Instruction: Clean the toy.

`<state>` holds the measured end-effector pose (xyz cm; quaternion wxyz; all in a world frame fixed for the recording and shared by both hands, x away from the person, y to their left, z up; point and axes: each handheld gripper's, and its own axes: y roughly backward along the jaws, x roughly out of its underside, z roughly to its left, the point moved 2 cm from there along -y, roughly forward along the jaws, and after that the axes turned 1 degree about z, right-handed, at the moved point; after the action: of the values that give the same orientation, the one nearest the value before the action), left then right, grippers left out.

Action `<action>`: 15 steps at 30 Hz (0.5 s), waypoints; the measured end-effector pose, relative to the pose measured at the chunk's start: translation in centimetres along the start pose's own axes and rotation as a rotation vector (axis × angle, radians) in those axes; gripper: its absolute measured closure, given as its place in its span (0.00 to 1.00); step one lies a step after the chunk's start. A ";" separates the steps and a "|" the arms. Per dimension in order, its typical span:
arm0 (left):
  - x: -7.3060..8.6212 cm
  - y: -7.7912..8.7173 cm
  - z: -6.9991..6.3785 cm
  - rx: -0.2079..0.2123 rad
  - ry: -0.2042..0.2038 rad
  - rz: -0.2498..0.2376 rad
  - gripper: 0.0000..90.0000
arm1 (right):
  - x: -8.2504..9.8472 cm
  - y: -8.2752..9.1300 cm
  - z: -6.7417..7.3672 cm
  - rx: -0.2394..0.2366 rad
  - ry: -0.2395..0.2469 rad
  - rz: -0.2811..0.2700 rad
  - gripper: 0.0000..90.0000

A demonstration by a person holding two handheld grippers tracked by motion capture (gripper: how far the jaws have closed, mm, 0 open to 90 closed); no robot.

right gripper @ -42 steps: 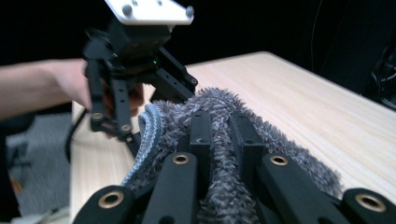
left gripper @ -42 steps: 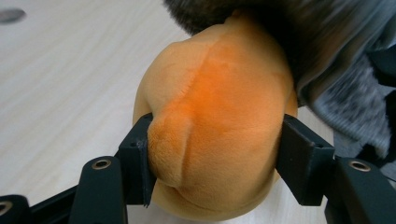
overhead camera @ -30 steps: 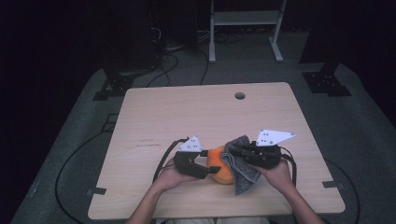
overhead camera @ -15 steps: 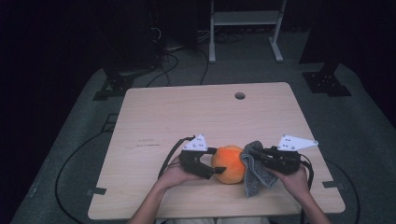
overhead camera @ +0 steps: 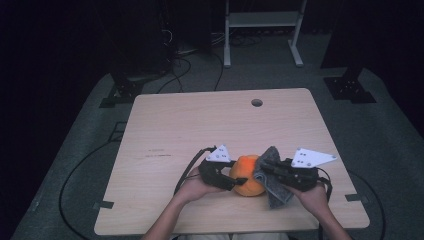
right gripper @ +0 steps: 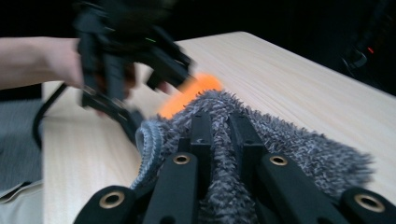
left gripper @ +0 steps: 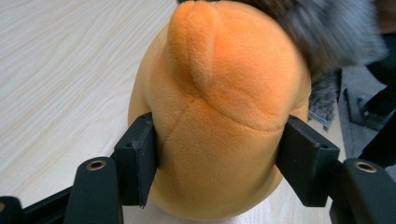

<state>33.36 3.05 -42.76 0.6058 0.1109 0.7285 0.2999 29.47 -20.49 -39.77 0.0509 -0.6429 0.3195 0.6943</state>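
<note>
Black hand-held gripper [overhead camera: 235,181], grey plate [overhead camera: 218,154]

I look for writing and find none that I can read. There is a faint row of small dark marks on the table [overhead camera: 156,154] to the left of my hands, but from up high it is too tiny to make out as letters or numbers. The grey plates on top of my two claws carry a few small dots, no words. Up close, the view along my left claw gives me no label, tag or brand, and the view along my right claw is just as bare of print. No signs or numbers stand anywhere around me.
</note>
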 end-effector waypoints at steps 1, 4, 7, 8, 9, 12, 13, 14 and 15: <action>0.0 0.0 0.0 0.000 -0.008 0.004 0.40 | -0.5 -0.4 0.5 -0.010 0.029 0.005 0.90; 0.5 0.3 0.2 0.007 -0.006 0.010 0.41 | -1.5 -1.1 0.9 -0.022 0.068 0.013 0.90; 1.1 0.6 0.4 0.013 0.021 0.000 0.42 | -1.1 -1.1 -0.4 -0.005 0.024 0.006 0.90; 1.3 0.7 0.5 0.013 0.033 -0.006 0.42 | -0.7 -0.9 -1.0 0.004 0.000 0.001 0.90; 1.4 0.8 0.7 0.013 0.048 -0.010 0.41 | -0.3 -0.7 -1.4 0.008 -0.018 0.002 0.90; 1.6 0.8 1.0 0.016 0.073 -0.028 0.39 | 0.9 0.1 -2.1 0.029 -0.051 0.002 0.90; 1.6 0.8 1.0 0.017 0.077 -0.030 0.39 | 1.2 0.3 -2.1 0.036 -0.053 0.001 0.90; 1.5 0.7 1.0 0.018 0.074 -0.032 0.38 | 1.5 0.6 -2.1 0.037 -0.057 0.000 0.90; 1.5 0.7 0.9 0.018 0.056 -0.035 0.34 | 1.8 0.7 -2.0 0.037 -0.058 0.002 0.90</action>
<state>33.73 4.63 -43.67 0.5892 0.0952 0.7498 0.2856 30.55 -22.71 -41.06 0.0713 -0.6213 0.3312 0.7066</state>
